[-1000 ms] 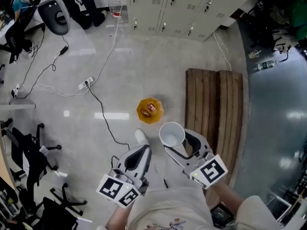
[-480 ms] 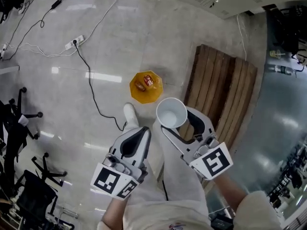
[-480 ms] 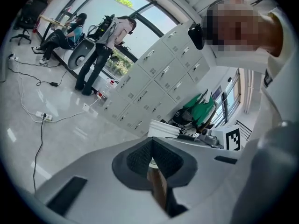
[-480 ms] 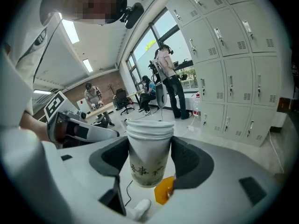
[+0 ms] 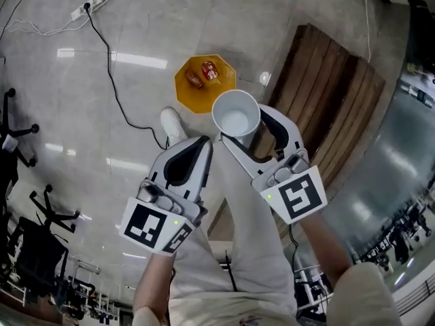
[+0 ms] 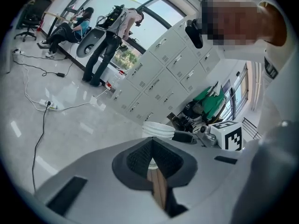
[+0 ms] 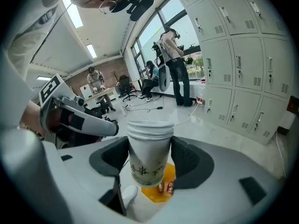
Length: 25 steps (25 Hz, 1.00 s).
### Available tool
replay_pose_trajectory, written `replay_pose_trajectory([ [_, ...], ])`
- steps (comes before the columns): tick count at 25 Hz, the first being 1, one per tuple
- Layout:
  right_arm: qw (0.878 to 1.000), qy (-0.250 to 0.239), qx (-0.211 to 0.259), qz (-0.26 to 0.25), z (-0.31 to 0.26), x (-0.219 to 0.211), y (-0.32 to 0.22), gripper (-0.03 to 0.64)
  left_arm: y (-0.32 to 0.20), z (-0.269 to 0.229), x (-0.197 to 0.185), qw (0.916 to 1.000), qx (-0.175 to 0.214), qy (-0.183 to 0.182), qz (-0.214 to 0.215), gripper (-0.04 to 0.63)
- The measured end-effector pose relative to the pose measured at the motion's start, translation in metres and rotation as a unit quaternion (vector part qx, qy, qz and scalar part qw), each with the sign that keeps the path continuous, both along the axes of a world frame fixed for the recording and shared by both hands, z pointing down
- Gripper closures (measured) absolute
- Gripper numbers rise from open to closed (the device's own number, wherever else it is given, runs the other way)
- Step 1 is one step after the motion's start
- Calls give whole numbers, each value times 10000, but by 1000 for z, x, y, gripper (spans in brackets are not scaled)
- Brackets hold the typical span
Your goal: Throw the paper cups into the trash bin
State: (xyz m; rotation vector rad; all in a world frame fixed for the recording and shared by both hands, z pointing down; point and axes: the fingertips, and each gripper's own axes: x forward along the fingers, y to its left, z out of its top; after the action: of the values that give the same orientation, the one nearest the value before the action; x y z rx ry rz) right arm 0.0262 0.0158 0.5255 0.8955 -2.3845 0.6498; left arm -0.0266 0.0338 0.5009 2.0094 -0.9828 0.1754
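In the head view my right gripper (image 5: 242,123) is shut on a white paper cup (image 5: 236,113), held upright with its mouth up. Below and just beyond it on the floor is the orange trash bin (image 5: 204,85), with cans inside. The right gripper view shows the cup (image 7: 149,155) pinched between the dark pads (image 7: 187,160), with the bin (image 7: 164,185) underneath. My left gripper (image 5: 202,145) hangs beside it on the left, shut and empty; in its own view the left gripper (image 6: 152,146) has pads that meet, with the cup (image 6: 158,129) beyond.
A wooden slatted bench (image 5: 329,97) lies to the bin's right. A black cable (image 5: 112,80) runs across the shiny floor at left, with office chair bases (image 5: 20,182) beyond. My own white shoe (image 5: 170,122) stands next to the bin. Lockers (image 7: 243,69) and standing people (image 7: 174,64) are far off.
Both grippers have sunk toward the floor with the cup still held. The orange bin looks nearer and sits higher in the head view, now just past the cup.
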Motion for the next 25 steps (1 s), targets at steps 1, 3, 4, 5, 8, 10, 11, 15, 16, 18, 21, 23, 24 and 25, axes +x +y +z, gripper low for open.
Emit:
replay_pose_trajectory([
  [1, 10000, 33, -48, 19, 15, 0, 1, 326, 1, 14, 0, 10000, -19, -50, -10, 589],
  [3, 9998, 71, -151, 62, 43, 1, 4, 326, 3, 42, 0, 9999, -69, -143, -39, 589],
  [4, 9997, 93, -210, 65, 57, 0, 6, 325, 4, 57, 0, 9998, -102, -189, -58, 589],
  [5, 9995, 123, -271, 59, 72, -1, 8, 327, 5, 71, -1, 9996, -134, -238, -81, 589],
  [8, 9991, 190, -367, 20, 115, -5, 13, 325, 3, 115, -4, 9989, -203, -398, -163, 589],
  [10, 9988, 212, -450, -21, 141, -9, 19, 325, 6, 140, -6, 9981, -281, -505, -228, 589],
  [11, 9984, 242, -502, -36, 153, -11, 22, 326, 7, 152, -8, 9976, -310, -554, -266, 589],
  [15, 9979, 311, -549, -139, 200, -20, 26, 325, 10, 199, -17, 9954, -411, -760, -423, 589],
  [16, 9976, 324, -585, -150, 212, -21, 27, 326, 13, 210, -19, 9946, -445, -834, -436, 589],
  [18, 9972, 363, -644, -145, 233, -21, 26, 326, 15, 234, -19, 9929, -504, -981, -440, 589],
  [21, 9967, 442, -663, -132, 263, -18, 20, 326, 14, 268, -19, 9903, -600, -1164, -470, 589],
  [23, 9967, 459, -666, -104, 281, -16, 18, 326, 15, 287, -20, 9884, -712, -1251, -477, 589],
  [24, 9964, 479, -695, -78, 289, -14, 18, 326, 16, 297, -19, 9876, -762, -1286, -471, 589],
  [25, 9961, 509, -724, -52, 297, -13, 17, 327, 15, 306, -19, 9870, -799, -1314, -465, 589],
])
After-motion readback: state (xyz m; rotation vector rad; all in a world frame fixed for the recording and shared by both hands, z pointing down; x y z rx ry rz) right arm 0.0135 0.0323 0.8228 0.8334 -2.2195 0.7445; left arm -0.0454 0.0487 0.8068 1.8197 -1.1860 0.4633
